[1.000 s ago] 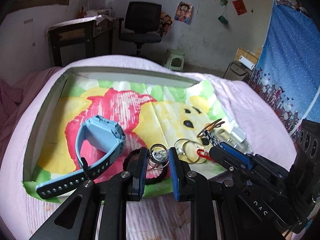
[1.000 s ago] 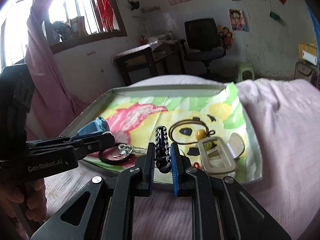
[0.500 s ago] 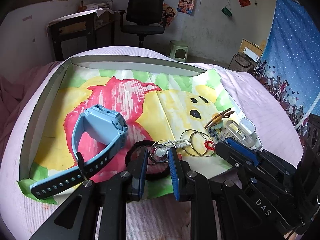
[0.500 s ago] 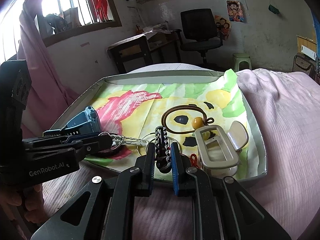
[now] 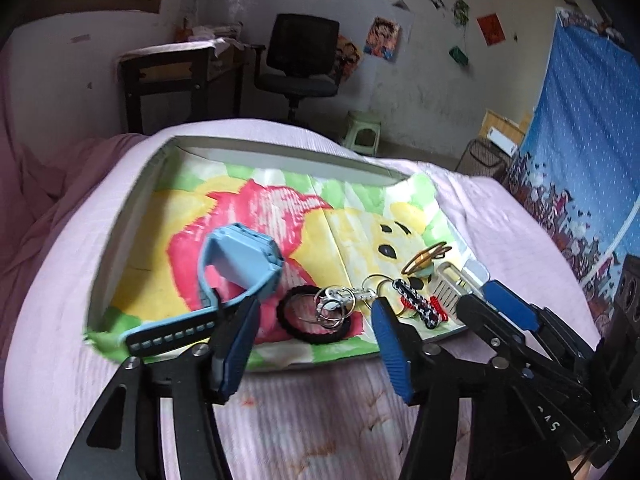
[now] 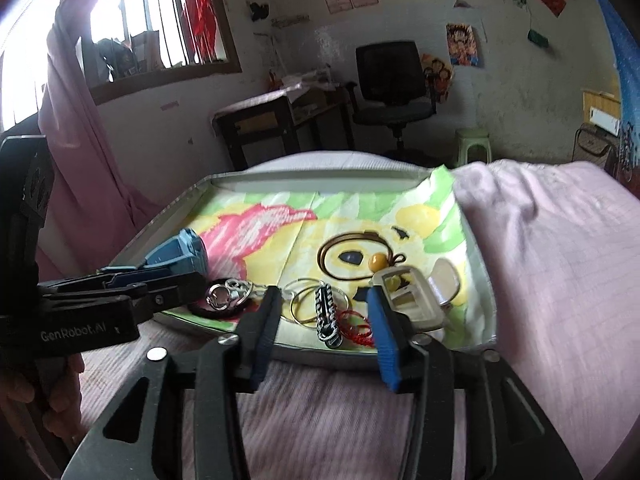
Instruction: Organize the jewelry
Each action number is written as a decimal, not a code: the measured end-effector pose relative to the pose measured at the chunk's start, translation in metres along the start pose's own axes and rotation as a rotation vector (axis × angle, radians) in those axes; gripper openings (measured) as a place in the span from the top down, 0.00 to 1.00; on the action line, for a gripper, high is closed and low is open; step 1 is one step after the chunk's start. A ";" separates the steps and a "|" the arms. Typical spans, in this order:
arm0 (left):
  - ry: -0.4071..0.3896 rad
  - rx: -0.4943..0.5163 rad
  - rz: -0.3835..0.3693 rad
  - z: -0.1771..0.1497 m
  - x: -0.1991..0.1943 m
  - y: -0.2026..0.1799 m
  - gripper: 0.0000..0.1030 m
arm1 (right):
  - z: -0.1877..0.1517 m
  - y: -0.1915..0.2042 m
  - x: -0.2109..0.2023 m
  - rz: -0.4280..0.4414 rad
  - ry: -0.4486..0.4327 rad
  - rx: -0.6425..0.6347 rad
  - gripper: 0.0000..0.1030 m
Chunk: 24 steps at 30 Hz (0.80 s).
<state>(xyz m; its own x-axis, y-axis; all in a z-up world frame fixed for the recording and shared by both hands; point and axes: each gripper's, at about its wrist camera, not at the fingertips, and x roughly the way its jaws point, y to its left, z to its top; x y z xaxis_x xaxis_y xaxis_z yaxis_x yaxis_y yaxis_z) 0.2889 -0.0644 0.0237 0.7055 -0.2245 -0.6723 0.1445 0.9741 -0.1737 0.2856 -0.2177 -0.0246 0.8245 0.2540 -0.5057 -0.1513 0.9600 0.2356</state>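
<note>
A shallow tray (image 5: 280, 148) with a bright cartoon lining lies on the bed. In it are a blue watch (image 5: 240, 260), a black elastic band (image 5: 312, 337), silver key rings (image 5: 332, 304), a black-and-white braided strap (image 5: 418, 306) with red cord, a brown cord necklace (image 6: 324, 256) and a beige hair claw (image 6: 412, 296). My left gripper (image 5: 315, 305) hovers at the tray's near edge, its jaws opening; the key rings lie between the fingers, untouched. My right gripper (image 6: 324, 296) is also opening, with the braided strap (image 6: 328, 316) lying loose on the tray between its fingers.
The tray sits on a pink bedspread (image 5: 320, 420). Behind the bed stand a dark desk (image 5: 180, 72), a black office chair (image 5: 300, 56) and a green stool (image 5: 362, 136). A blue curtain (image 5: 592, 140) hangs at the right. A hand (image 6: 20, 396) holds the left gripper.
Both grippers were shut, the left on the key rings and the right on the braided strap. Both have opened and drawn back; the two items now lie on the tray.
</note>
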 end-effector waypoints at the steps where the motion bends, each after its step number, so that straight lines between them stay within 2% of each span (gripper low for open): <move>1: -0.008 -0.003 0.001 0.000 -0.003 0.001 0.39 | 0.000 0.000 -0.006 -0.004 -0.012 -0.001 0.55; 3: -0.046 -0.015 0.004 -0.001 -0.017 0.004 0.31 | 0.001 0.001 -0.017 -0.009 -0.036 -0.002 0.50; 5: -0.081 -0.023 0.019 -0.003 -0.028 0.008 0.19 | 0.001 0.002 -0.028 -0.009 -0.057 0.003 0.44; 9: -0.146 -0.028 0.036 -0.010 -0.050 0.013 0.06 | 0.001 0.004 -0.048 0.000 -0.096 0.024 0.28; 13: -0.209 -0.025 0.035 -0.020 -0.070 0.018 0.02 | 0.000 0.009 -0.066 0.003 -0.134 0.035 0.13; 19: -0.276 0.006 0.055 -0.035 -0.095 0.020 0.02 | -0.006 0.016 -0.093 0.007 -0.198 0.043 0.02; 24: -0.321 0.004 0.053 -0.053 -0.115 0.025 0.01 | -0.012 0.022 -0.115 0.009 -0.236 0.042 0.02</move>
<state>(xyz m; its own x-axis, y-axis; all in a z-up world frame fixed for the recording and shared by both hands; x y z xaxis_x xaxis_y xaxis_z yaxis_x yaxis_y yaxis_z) 0.1745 -0.0159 0.0592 0.8949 -0.1550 -0.4186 0.1045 0.9845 -0.1412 0.1808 -0.2248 0.0285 0.9285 0.2232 -0.2969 -0.1403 0.9508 0.2762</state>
